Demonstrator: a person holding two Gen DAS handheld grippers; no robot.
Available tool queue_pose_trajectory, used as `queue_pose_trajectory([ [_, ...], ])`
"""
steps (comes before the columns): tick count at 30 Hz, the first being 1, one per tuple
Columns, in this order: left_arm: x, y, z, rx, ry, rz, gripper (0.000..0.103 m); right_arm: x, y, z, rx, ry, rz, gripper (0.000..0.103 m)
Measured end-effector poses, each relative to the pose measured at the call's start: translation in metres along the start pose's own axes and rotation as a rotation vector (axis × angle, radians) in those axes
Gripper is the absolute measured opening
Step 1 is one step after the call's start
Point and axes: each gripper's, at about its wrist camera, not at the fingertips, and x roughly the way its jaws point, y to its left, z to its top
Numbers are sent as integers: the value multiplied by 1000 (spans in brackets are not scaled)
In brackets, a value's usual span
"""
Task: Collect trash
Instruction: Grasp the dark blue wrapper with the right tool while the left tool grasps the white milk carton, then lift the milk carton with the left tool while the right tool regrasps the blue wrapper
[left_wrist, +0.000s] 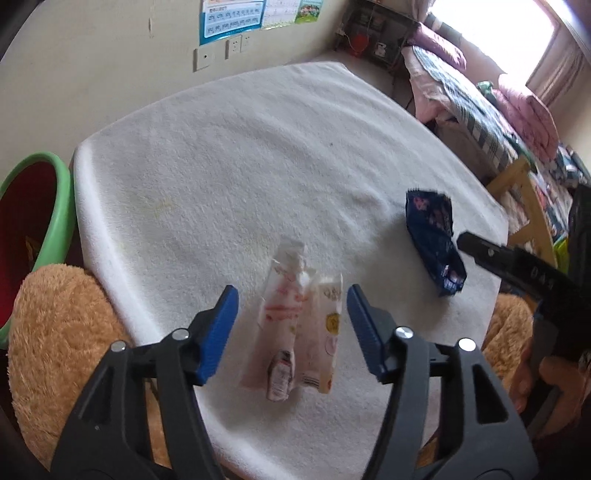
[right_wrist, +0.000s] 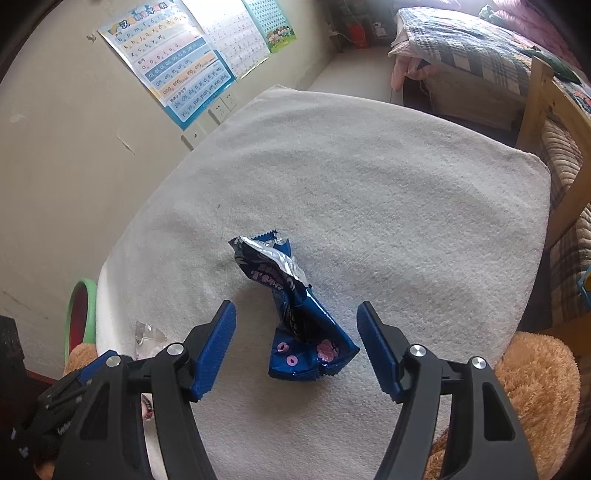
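I see my left gripper (left_wrist: 291, 295) w/ jaws wide apart around the white wrapper (left_wrist: 295, 332) on the table (left_wrist: 221, 166), & my right gripper (right_wrist: 295, 314) spread wide around the blue wrapper (right_wrist: 295, 314) nearby.

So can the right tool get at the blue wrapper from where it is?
Probably yes: the right tool is open, the blue wrapper lies between its fingers on the white cloth, and nothing blocks it.

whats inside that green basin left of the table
The green basin shows only a dark red inner wall; no trash is visible in it. Its bottom is cut off by the white table cover and the tan plush.
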Motion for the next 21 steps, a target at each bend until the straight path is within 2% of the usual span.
queue_pose_trajectory([
  [4,16,-2,-6,-29,63,-28,59,2,5,-2,-17,9,-5,66],
  [8,26,-10,-6,34,69,-2,58,3,5,-2,-26,10,-19,66],
  [10,27,-12,-6,58,65,2,52,4,4,-1,-20,11,-26,66],
  [12,27,-12,-7,78,56,10,38,5,4,1,-21,11,-32,66],
  [15,25,-9,-7,99,41,18,29,7,5,3,-30,18,-44,68],
  [19,15,-5,-4,87,13,13,27,8,8,4,-48,22,-52,69],
  [21,4,-6,1,93,-28,24,27,9,9,3,-54,25,-55,69],
])
